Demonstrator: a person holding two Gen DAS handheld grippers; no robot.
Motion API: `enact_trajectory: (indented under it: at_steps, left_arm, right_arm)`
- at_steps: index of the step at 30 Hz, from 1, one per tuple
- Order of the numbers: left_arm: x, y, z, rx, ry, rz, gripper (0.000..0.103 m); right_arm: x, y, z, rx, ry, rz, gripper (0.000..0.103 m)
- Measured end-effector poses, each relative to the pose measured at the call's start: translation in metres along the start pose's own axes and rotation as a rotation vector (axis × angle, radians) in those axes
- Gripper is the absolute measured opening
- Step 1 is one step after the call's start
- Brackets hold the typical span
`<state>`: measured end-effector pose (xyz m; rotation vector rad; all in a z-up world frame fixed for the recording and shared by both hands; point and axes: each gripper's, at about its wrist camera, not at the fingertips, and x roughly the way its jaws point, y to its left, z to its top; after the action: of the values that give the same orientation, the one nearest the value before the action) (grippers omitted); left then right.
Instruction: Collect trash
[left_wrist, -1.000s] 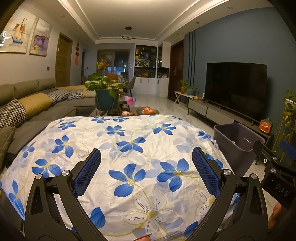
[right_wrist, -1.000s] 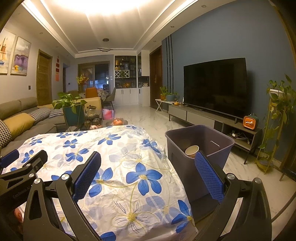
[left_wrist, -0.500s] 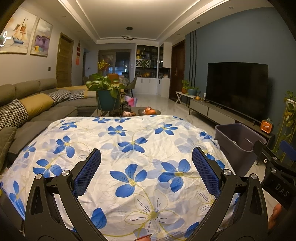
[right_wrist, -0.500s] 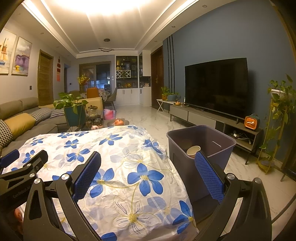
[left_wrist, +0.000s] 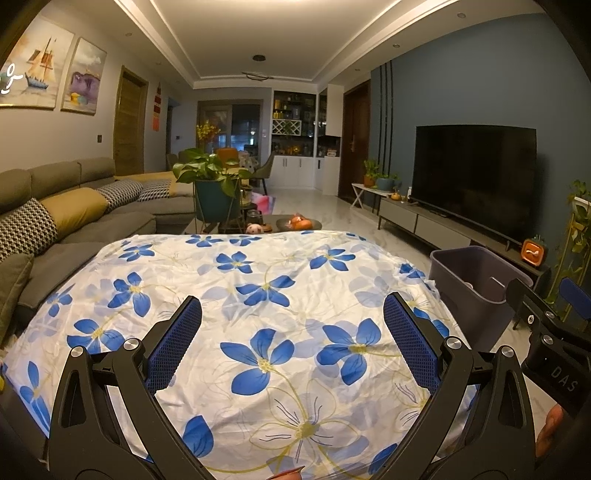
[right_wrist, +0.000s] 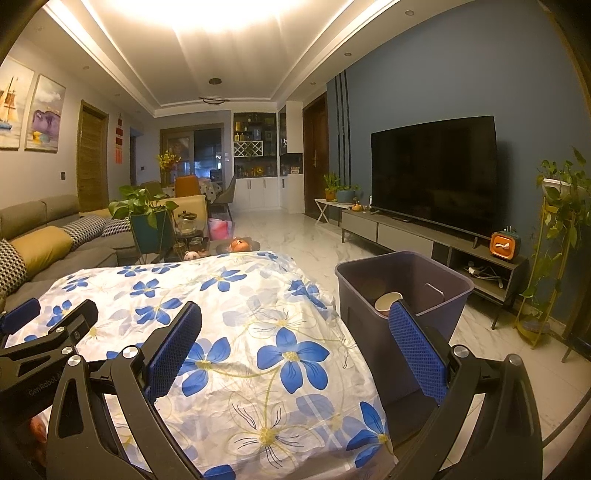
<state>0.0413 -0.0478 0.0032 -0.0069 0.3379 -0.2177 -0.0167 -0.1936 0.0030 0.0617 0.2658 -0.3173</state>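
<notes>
A dark purple bin (right_wrist: 406, 280) stands on the floor beside the right edge of the table, and a paper cup (right_wrist: 386, 301) lies inside it. The bin (left_wrist: 476, 280) shows at the right of the left wrist view too. The table wears a white cloth with blue flowers (left_wrist: 266, 295), with nothing lying on it that I can see. My left gripper (left_wrist: 291, 343) hovers open over the near part of the cloth, nothing between its blue pads. My right gripper (right_wrist: 295, 350) is open as well, its right finger (right_wrist: 417, 350) in front of the bin's near wall.
A grey sofa (left_wrist: 74, 221) with cushions runs along the left. Beyond the table stand a potted plant (left_wrist: 214, 188) and a low table with fruit (left_wrist: 299, 222). A TV (right_wrist: 436, 173) on a low console lines the right wall, with a plant stand (right_wrist: 554, 251) near the bin. Marble floor lies between.
Both views have drifted very slightly; the scene sits a touch lower and nearer. The grippers stay open and nothing has been picked up or dropped.
</notes>
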Motion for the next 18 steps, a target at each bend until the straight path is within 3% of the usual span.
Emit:
enact_trajectory:
  at_steps: [18]
  left_arm:
    - [0.0001, 0.0003, -0.0002, -0.002, 0.001, -0.004, 0.097]
  right_arm:
    - [-0.0001, -0.0013, -0.0012, 0.002, 0.002, 0.001, 0.097]
